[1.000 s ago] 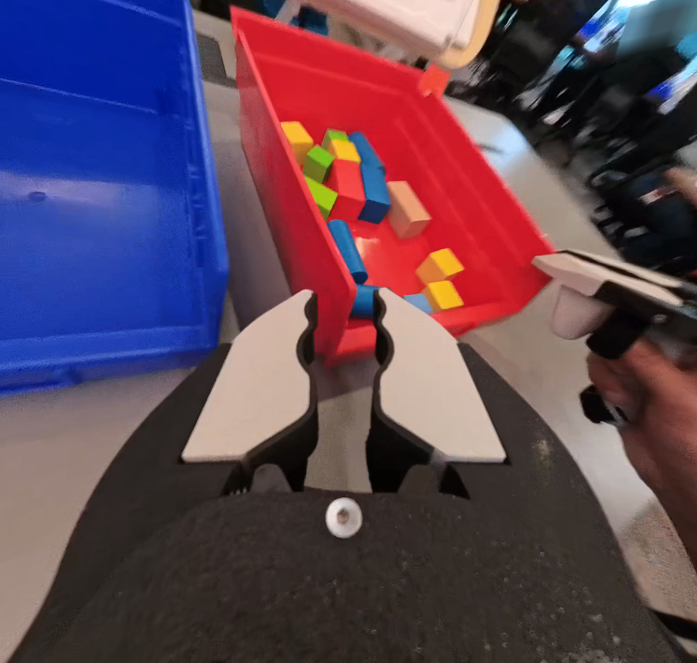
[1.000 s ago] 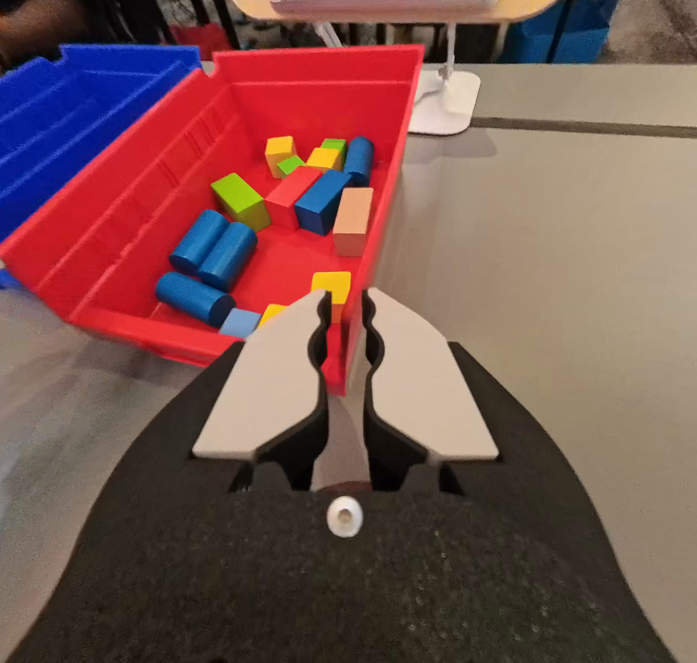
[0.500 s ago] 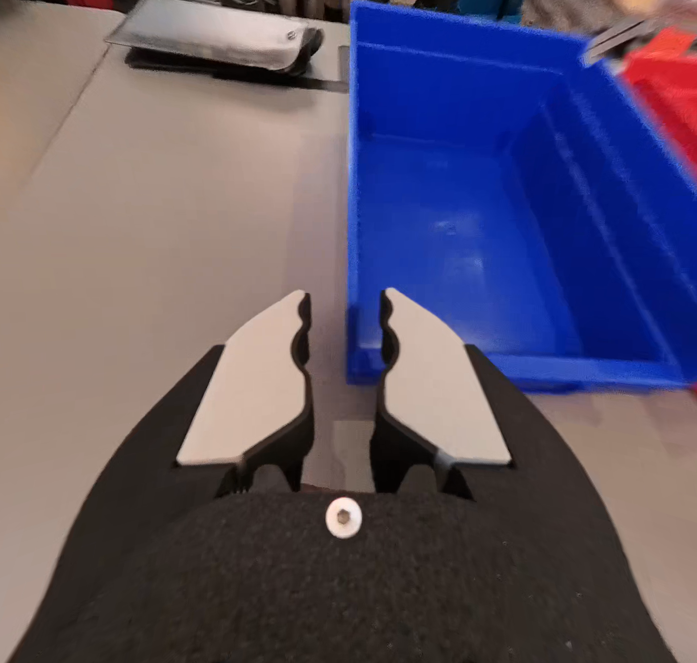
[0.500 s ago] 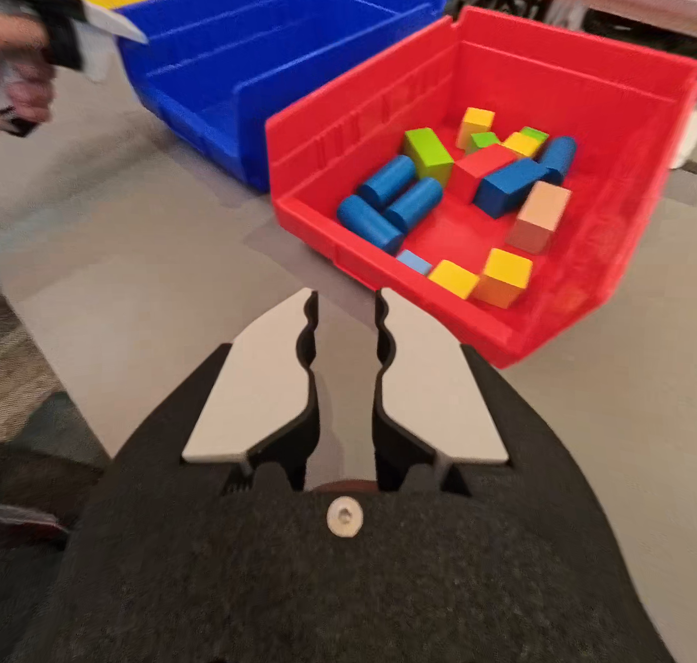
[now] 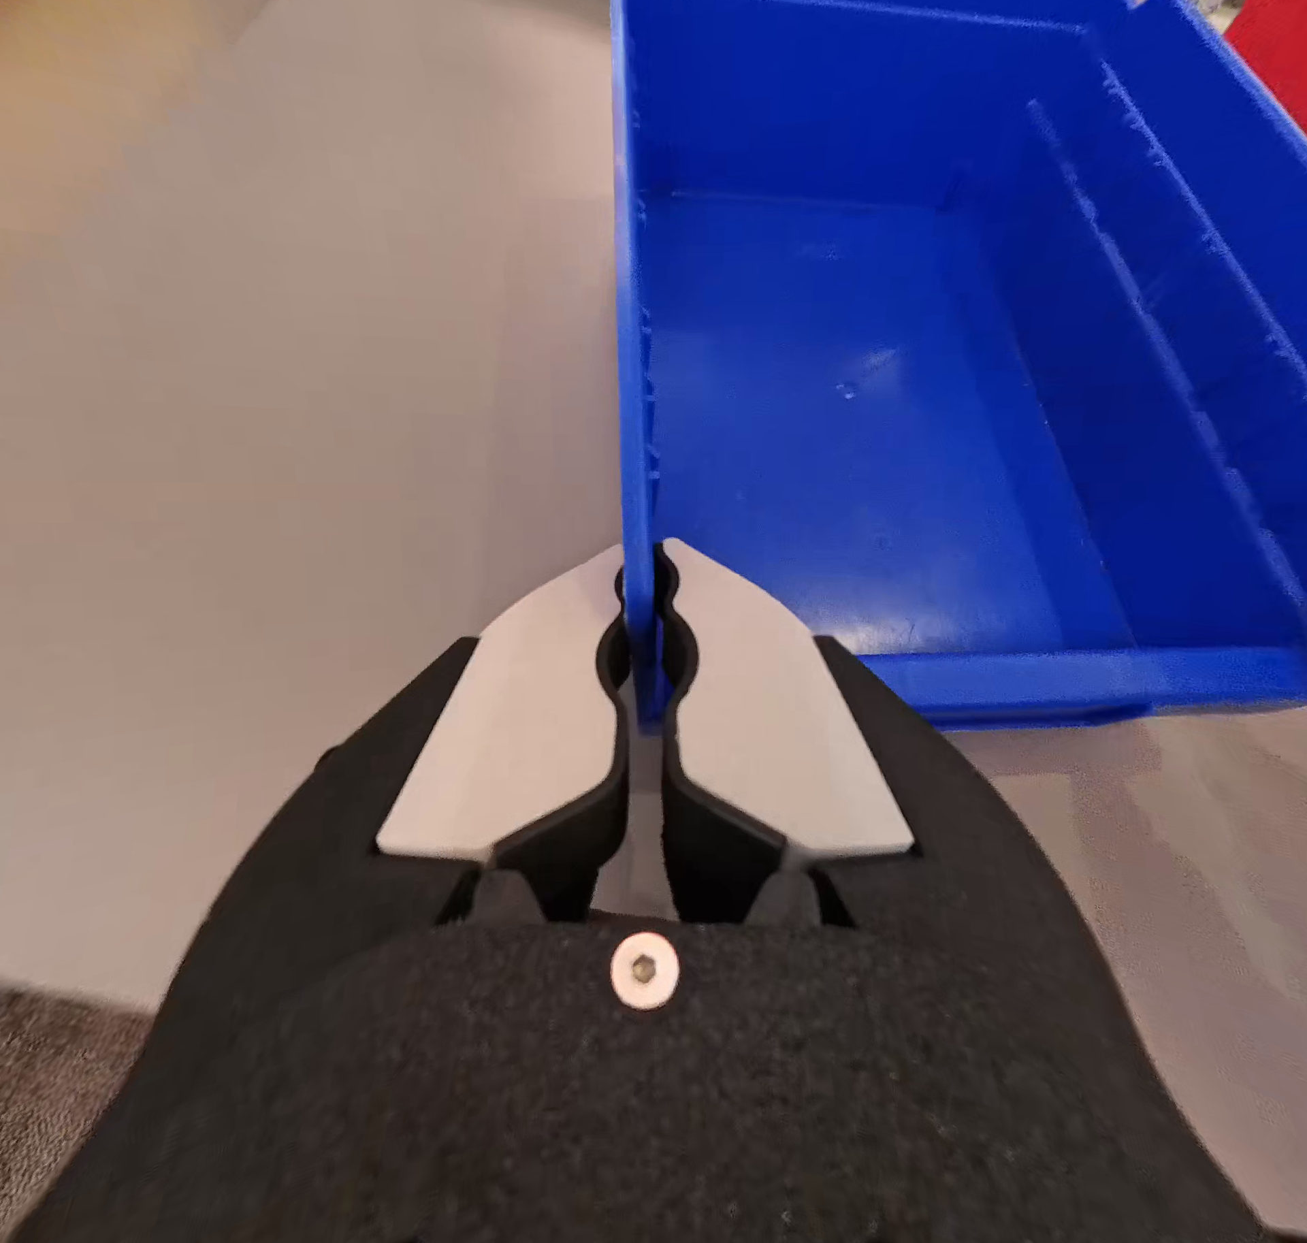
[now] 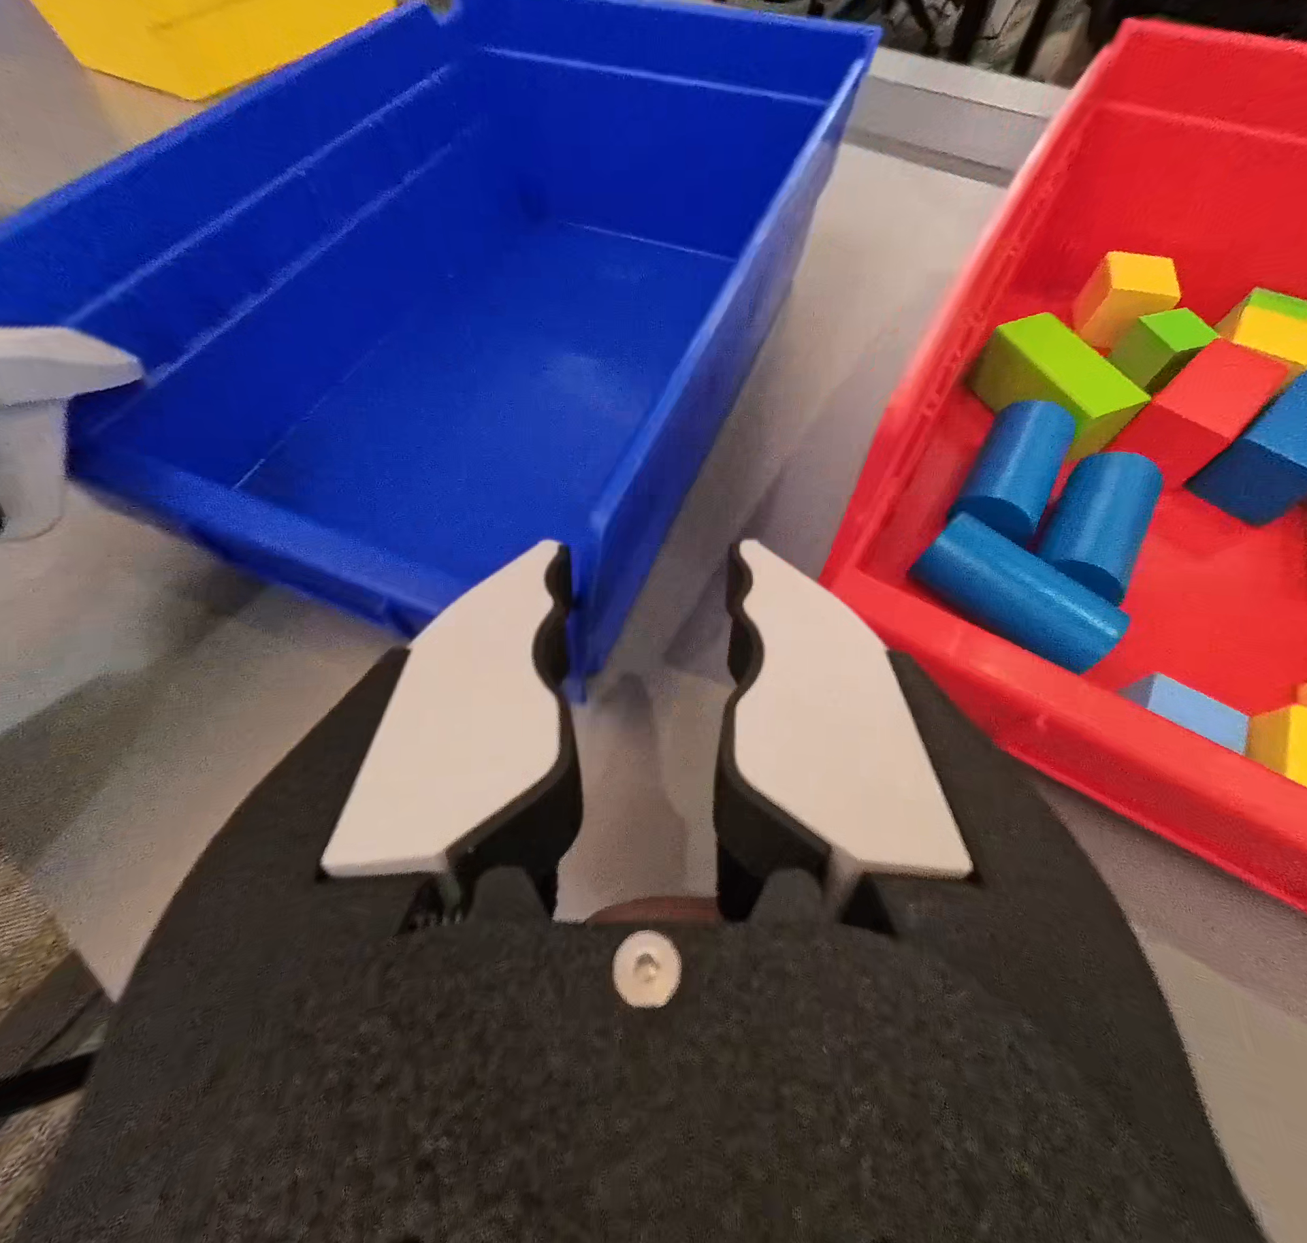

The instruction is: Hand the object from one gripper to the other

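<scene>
ITEM: open-topped blue plastic storage bin [image 5: 919, 431], nothing visible inside, standing on the grey tabletop [image 5: 283, 360] near its front edge. It lies between a yellow plastic bin [image 6: 212, 14] toward the far left corner and a red plastic bin [image 6: 990, 728] to the right, apart from both.

HOLD, LEFT: left gripper [image 5: 642, 558] is closed to a narrow slit on the bin's left side wall at the near left corner, one finger inside and one outside. Its tip also shows in the right wrist view at that same corner.

HOLD, RIGHT: right gripper [image 6: 647, 558] stands spread wide and carries nothing. The bin's near right corner sits in the gap close against the left-hand finger [image 6: 467, 700]; whether they touch cannot be told.

HANDLING (judged): rigid moulded walls, light while unloaded, glossy and probably slick. Held at one corner only, it will likely swing or sag. Best purchase is the thin upper wall near a corner, pads flat on both faces, seated deep.

NEARBY: red bin holds painted wooden blocks [image 6: 1061, 374]: blue cylinders, green, yellow, red and blue bricks.

STATUS (judged): transfer not complete; the second grip is not yet made.
</scene>
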A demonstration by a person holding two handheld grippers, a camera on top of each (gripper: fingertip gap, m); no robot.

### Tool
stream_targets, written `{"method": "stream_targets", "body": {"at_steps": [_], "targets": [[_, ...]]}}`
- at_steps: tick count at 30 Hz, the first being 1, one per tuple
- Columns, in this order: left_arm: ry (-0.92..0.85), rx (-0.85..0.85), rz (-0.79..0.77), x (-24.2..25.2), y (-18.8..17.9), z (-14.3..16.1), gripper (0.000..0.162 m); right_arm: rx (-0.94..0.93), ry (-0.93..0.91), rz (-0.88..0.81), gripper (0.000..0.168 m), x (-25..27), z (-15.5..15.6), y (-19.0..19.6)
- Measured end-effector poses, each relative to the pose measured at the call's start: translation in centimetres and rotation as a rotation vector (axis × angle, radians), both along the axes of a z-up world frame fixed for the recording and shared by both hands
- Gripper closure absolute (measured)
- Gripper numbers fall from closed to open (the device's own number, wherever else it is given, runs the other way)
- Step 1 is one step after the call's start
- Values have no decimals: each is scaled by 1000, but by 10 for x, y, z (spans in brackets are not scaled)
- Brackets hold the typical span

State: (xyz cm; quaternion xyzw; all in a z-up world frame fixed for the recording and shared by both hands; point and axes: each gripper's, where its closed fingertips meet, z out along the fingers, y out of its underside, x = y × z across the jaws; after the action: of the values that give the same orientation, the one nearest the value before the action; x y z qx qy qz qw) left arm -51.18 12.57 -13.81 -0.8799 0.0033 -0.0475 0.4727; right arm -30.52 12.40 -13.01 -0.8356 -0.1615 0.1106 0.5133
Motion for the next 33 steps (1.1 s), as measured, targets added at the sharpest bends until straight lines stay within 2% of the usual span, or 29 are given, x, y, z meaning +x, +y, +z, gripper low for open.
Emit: {"method": "stream_targets", "body": {"at_steps": [4,8,12,15,19,22,25,27,30,33], "targets": [[36,61,39,0,-41,9,159,-78,-56,-50,161,-15,-11,-9],[140,248,66,3,-76,76,158,-66,44,-25,163,-18,22,-32],[240,446,33,32,-102,169,160,177,90,-54,163,8,112,-62],[253,601,-40,79,-122,248,159,332,114,-100,162,52,192,-88],[268,777,-177,174,-143,337,158,481,142,-217,164,146,285,-123],[231,848,-332,269,-150,375,158,559,95,-351,163,238,323,-154],[172,838,-467,371,-141,370,157,574,68,-504,164,338,330,-177],[140,799,-516,432,-130,342,157,539,19,-583,164,399,320,-180],[90,713,-560,506,-112,273,156,406,-53,-658,166,473,279,-171],[176,670,-613,563,-97,191,153,288,-168,-671,166,531,219,-152]]}}
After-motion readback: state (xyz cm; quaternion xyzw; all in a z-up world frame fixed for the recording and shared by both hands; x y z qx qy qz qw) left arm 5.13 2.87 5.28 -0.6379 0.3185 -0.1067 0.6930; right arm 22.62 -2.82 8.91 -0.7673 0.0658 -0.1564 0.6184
